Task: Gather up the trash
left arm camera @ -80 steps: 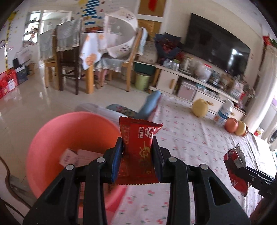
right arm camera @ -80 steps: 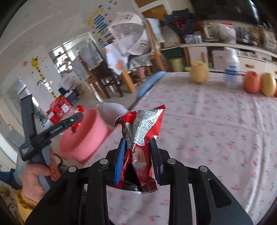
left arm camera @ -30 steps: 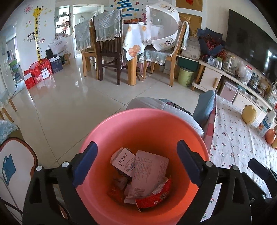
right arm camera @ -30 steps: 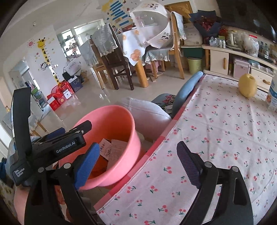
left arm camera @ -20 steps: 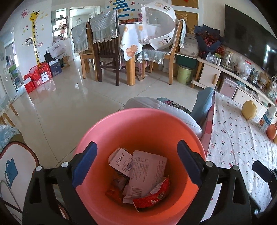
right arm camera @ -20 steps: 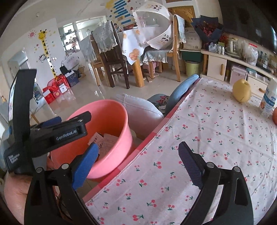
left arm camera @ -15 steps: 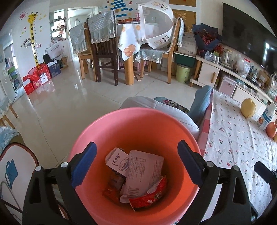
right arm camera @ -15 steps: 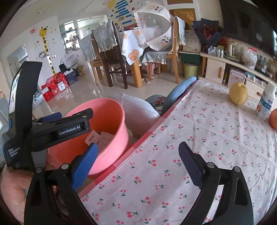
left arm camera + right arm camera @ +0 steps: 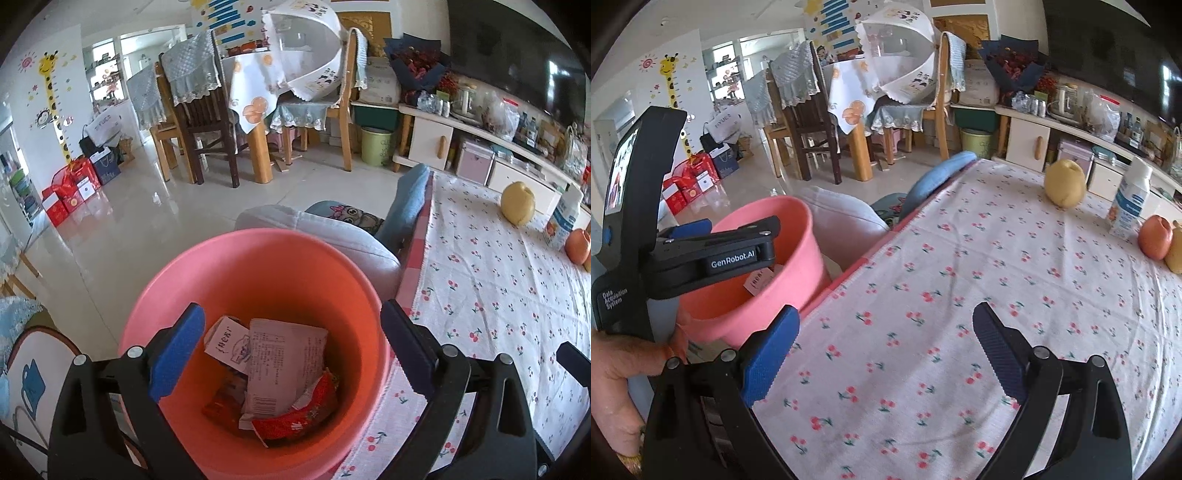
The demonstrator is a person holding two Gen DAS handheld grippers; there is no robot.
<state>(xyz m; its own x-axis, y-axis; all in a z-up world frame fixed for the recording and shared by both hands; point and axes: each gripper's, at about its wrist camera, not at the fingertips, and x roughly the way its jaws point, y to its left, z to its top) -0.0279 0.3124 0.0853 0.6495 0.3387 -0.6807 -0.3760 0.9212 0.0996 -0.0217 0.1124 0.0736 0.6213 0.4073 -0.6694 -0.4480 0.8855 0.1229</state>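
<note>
Left gripper (image 9: 291, 352): left wrist view; jaws spread wide and empty, hanging over the mouth of the pink bin (image 9: 255, 258).
Bin contents: white printed wrapper (image 9: 284, 365) at centre, small white packet (image 9: 226, 341) at its 10 o'clock, red wrapper (image 9: 295, 417) at its 6 o'clock, against the bin wall.
Table (image 9: 498, 295): cherry-print cloth at 3 o'clock of the bin, its edge just beside the rim.
Far table items: yellow pear (image 9: 518, 203), white bottle (image 9: 563, 221) and an orange-red fruit (image 9: 577, 246), toward 2 o'clock.
Right gripper (image 9: 886, 354): right wrist view; jaws released, wide apart, nothing between them, above the bare cloth (image 9: 960, 314).
Bin in this view (image 9: 798, 236): at 10 o'clock, off the table's edge, with the left gripper's black body (image 9: 716, 254) over it.
Hand (image 9: 617, 384): at 8 o'clock, wrapped round that gripper's handle.
Cushion (image 9: 842, 218): grey, behind the bin.
</note>
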